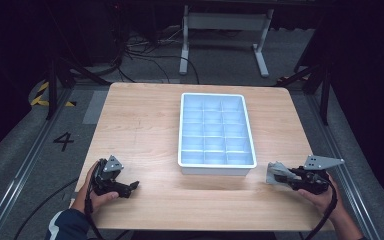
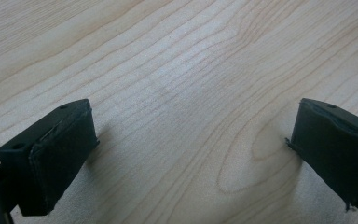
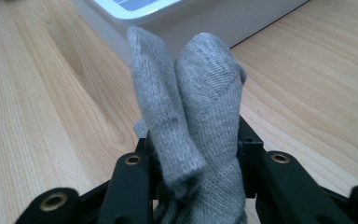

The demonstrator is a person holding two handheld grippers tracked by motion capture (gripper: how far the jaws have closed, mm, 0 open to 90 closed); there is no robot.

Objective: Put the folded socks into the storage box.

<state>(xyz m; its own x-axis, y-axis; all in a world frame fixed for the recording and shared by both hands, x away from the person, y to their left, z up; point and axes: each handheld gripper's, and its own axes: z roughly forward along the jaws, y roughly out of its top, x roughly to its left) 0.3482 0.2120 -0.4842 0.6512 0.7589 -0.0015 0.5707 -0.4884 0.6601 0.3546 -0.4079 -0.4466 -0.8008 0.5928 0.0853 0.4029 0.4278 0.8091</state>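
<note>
My right gripper (image 1: 284, 176) is shut on a folded grey knitted cloth (image 1: 275, 173), held just off the table's front right, to the right of the white tray's near corner. In the right gripper view the grey cloth (image 3: 191, 102) stands bunched between the black jaws of that gripper (image 3: 193, 154), with the tray wall (image 3: 205, 21) just behind it. My left gripper (image 1: 132, 186) rests low over the table at the front left. Its jaws stand wide apart in the left gripper view, where the gripper (image 2: 191, 154) has only bare wood between its pads.
A white tray (image 1: 217, 169) divided into several small empty compartments sits at the table's middle, towards the back. The wooden table (image 1: 145, 125) ends close behind both hands. Cables and a white stand's legs (image 1: 185, 60) lie on the floor beyond the far edge.
</note>
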